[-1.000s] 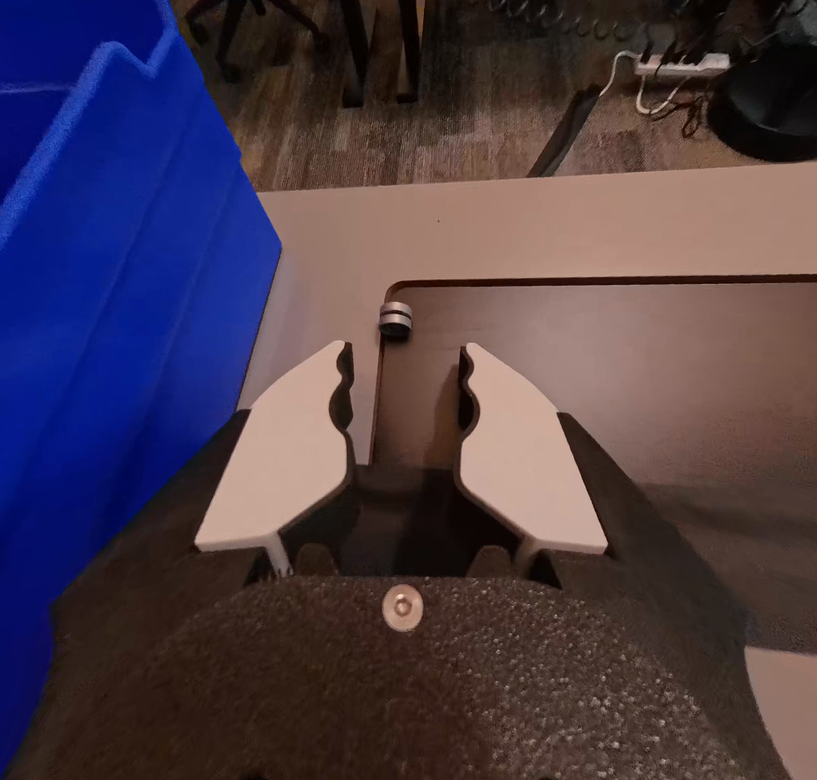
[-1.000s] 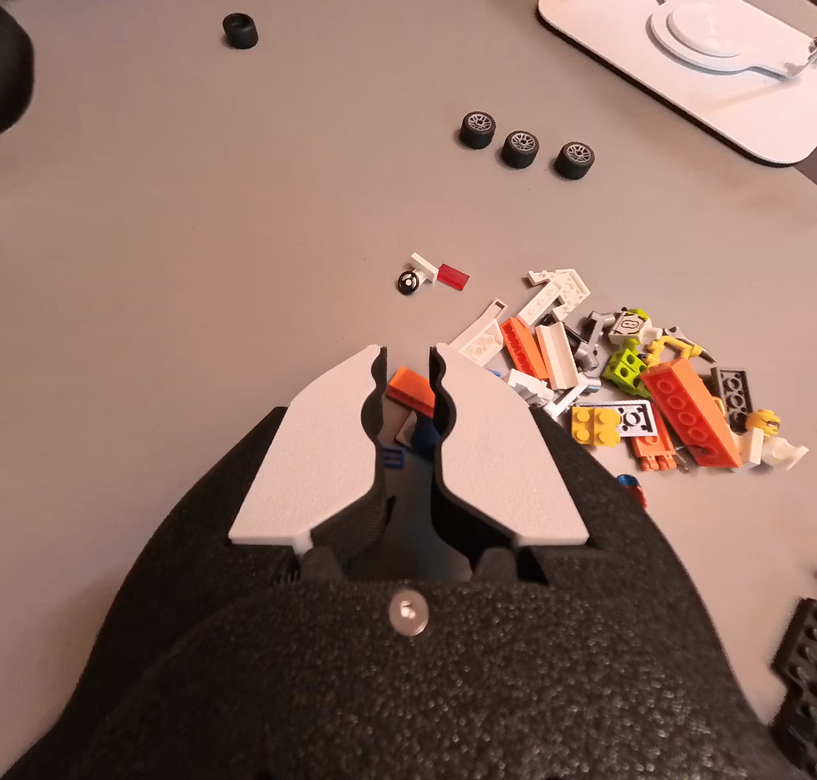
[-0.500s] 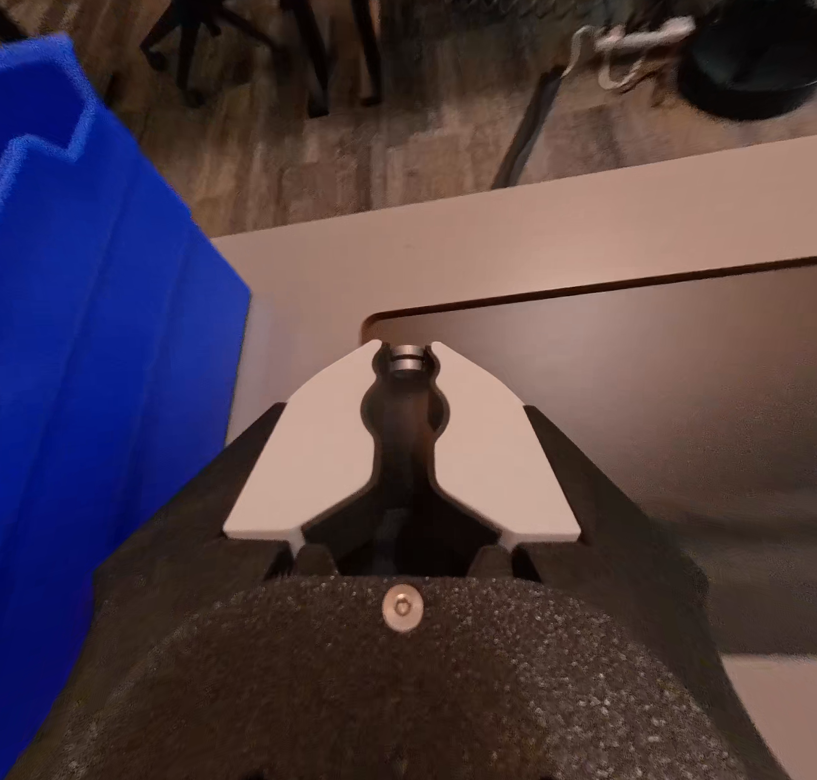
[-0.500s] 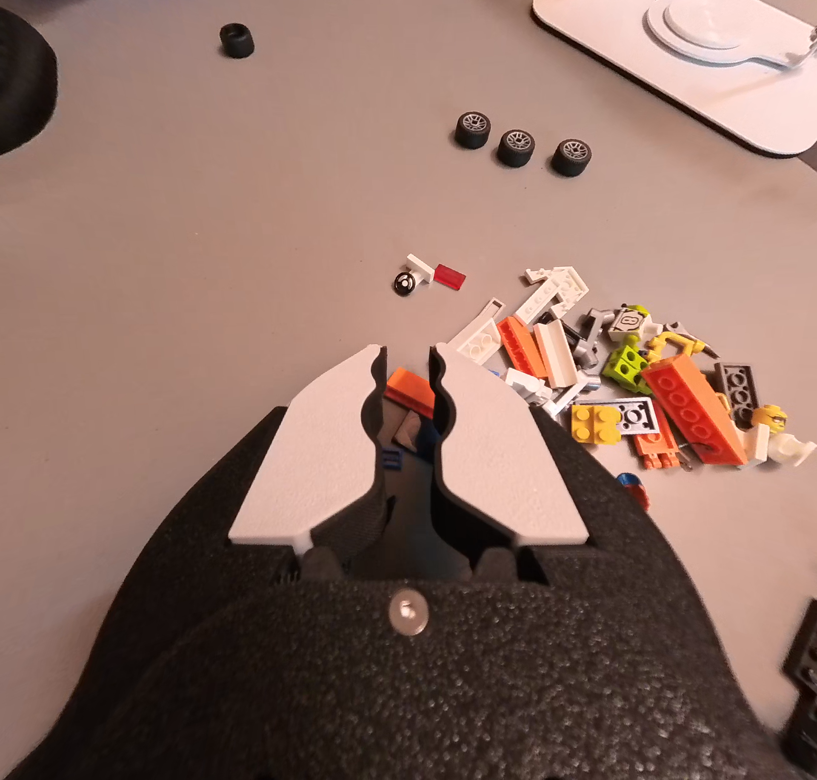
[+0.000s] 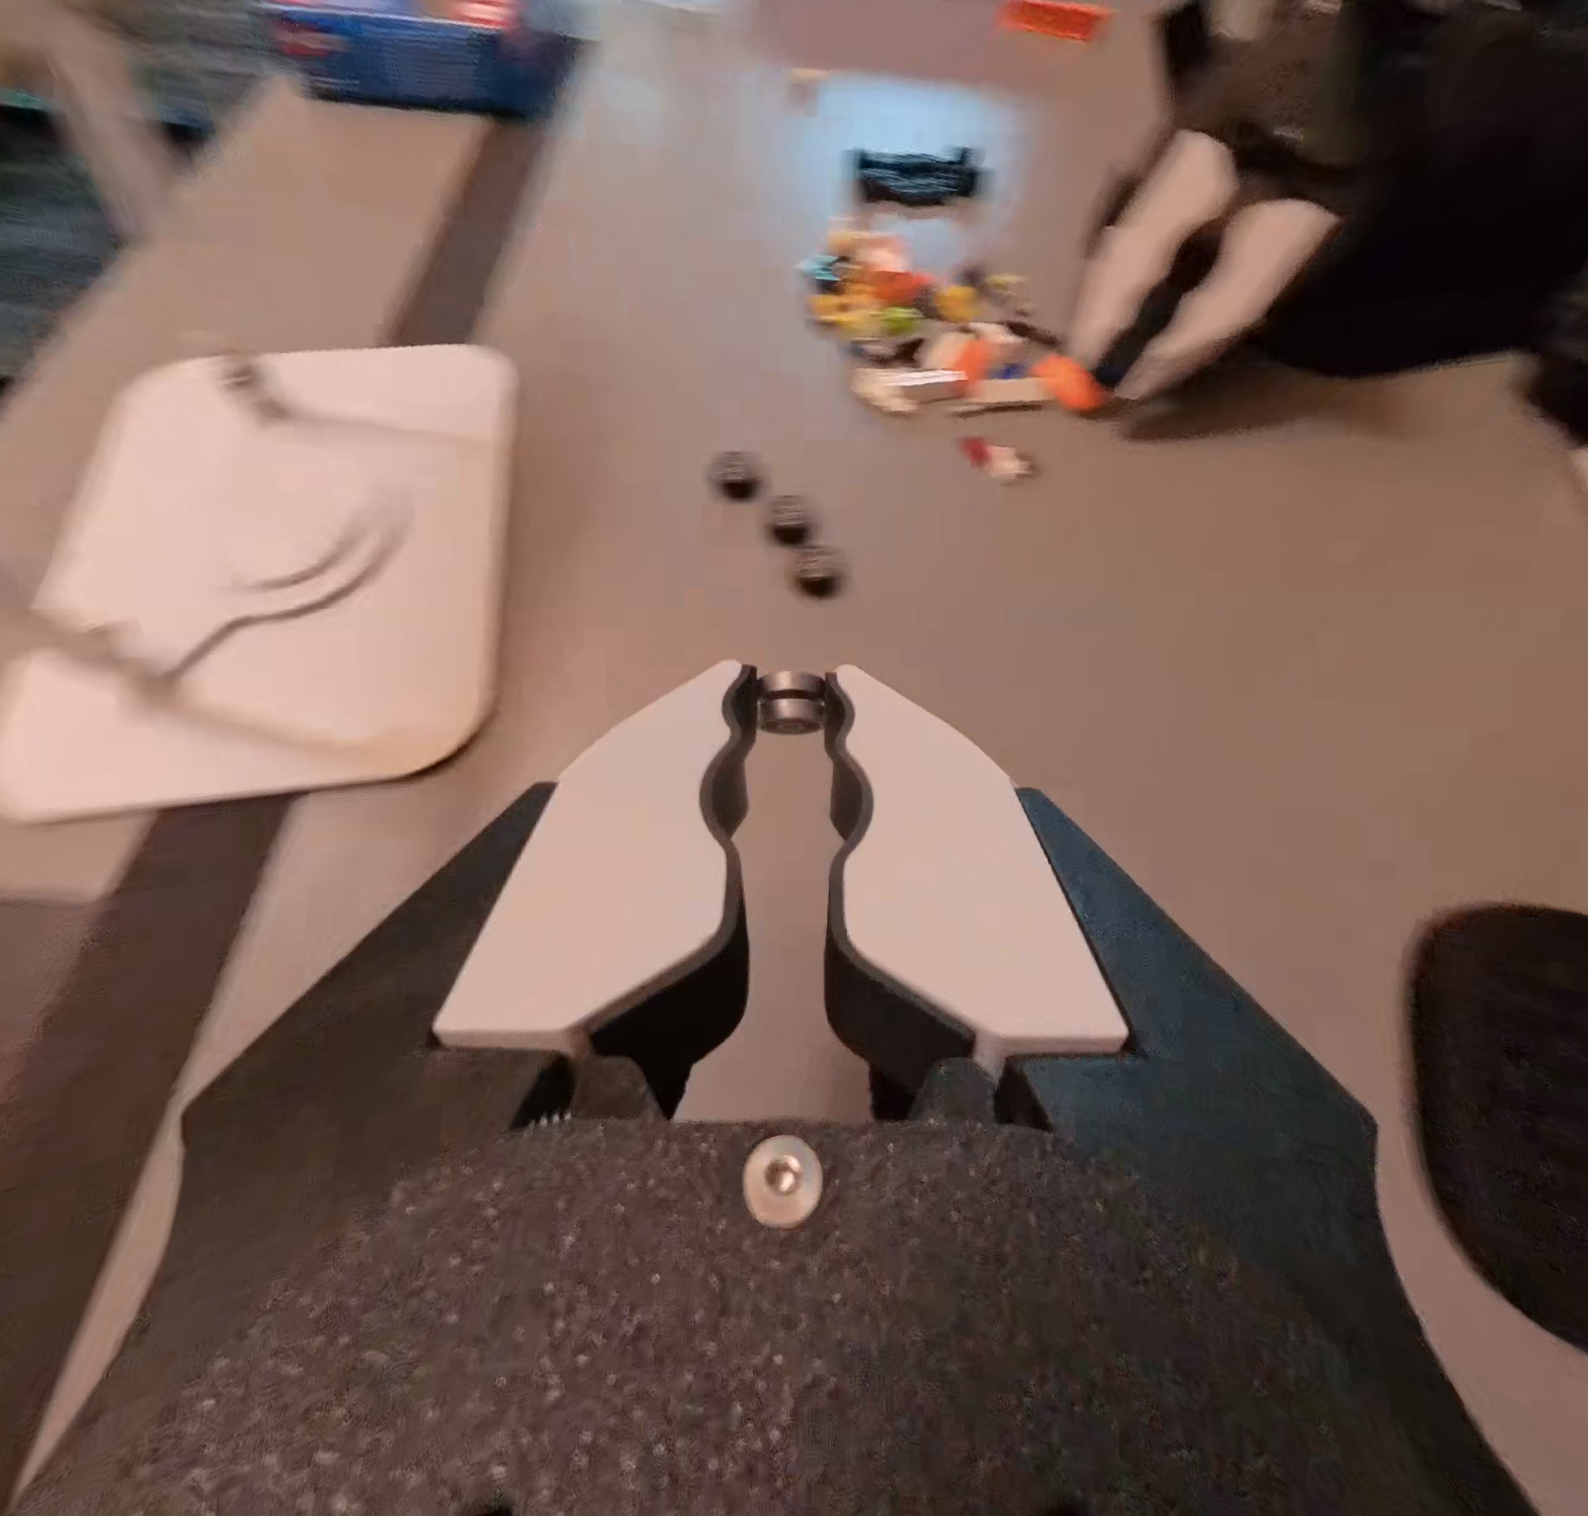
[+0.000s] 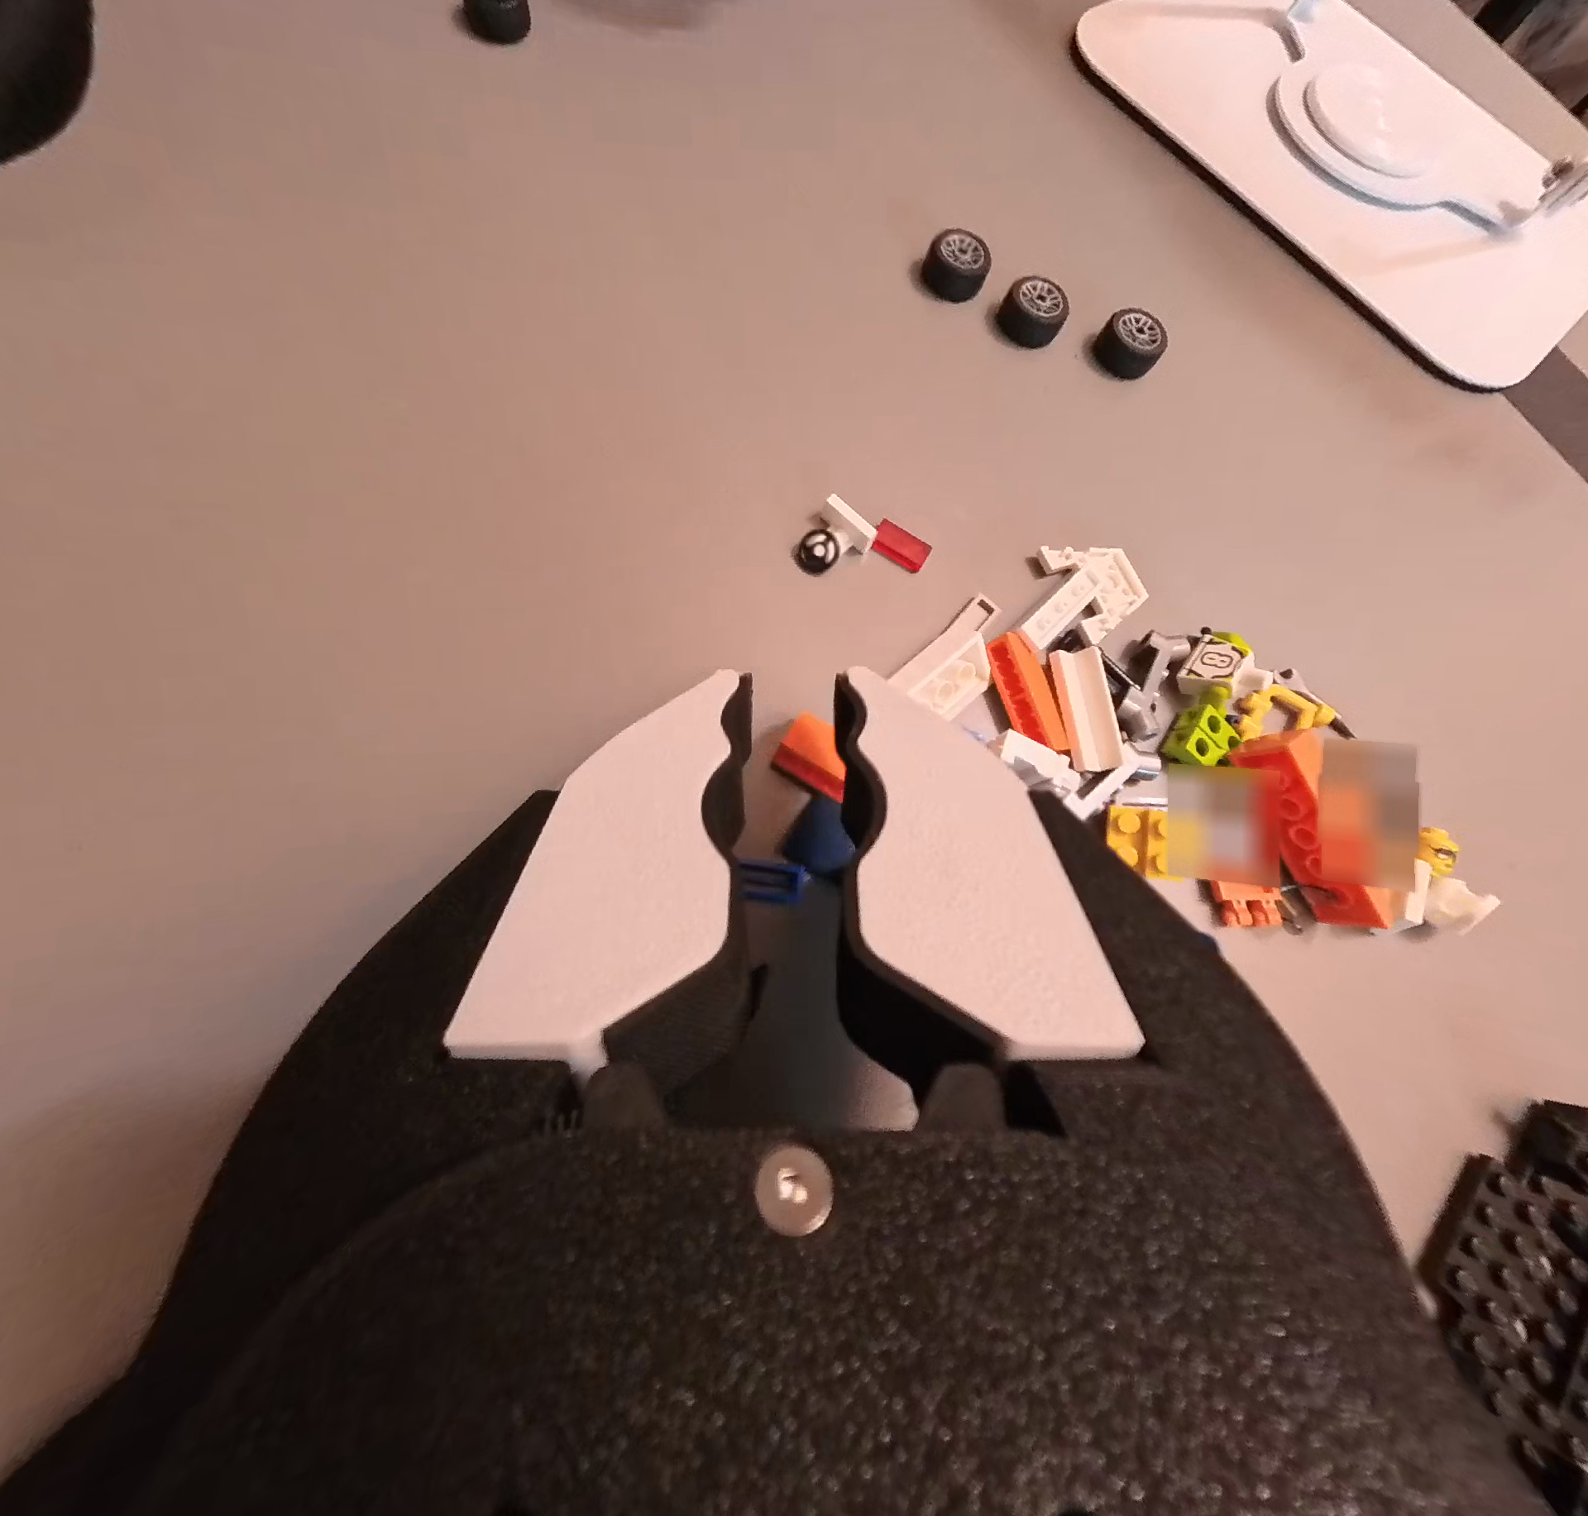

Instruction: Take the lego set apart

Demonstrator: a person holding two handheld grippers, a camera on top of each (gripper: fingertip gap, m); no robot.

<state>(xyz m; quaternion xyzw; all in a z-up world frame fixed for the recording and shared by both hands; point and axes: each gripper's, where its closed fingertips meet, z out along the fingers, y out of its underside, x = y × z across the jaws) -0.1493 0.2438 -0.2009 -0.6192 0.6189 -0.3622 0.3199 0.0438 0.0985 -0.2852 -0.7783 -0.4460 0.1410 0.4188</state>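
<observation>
Left gripper (image 5: 791, 688) clamps a small wheel (image 5: 789, 703) at its fingertips above the table (image 5: 1117, 701). Right gripper (image 6: 795, 693), jaws narrow, holds an orange-and-blue lego piece (image 6: 812, 796) beside the loose brick pile (image 6: 1203, 744).

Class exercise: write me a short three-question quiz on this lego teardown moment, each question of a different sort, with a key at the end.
1. True or false: the left gripper has a small wheel pinched at its fingertips.
2. How many wheels stand in a row on the table?
A. two
B. three
C. five
3. Fill in: the loose bricks lie in a pile to the ____ of the right gripper in its own view.

Key
1. True.
2. B.
3. Right.
</observation>
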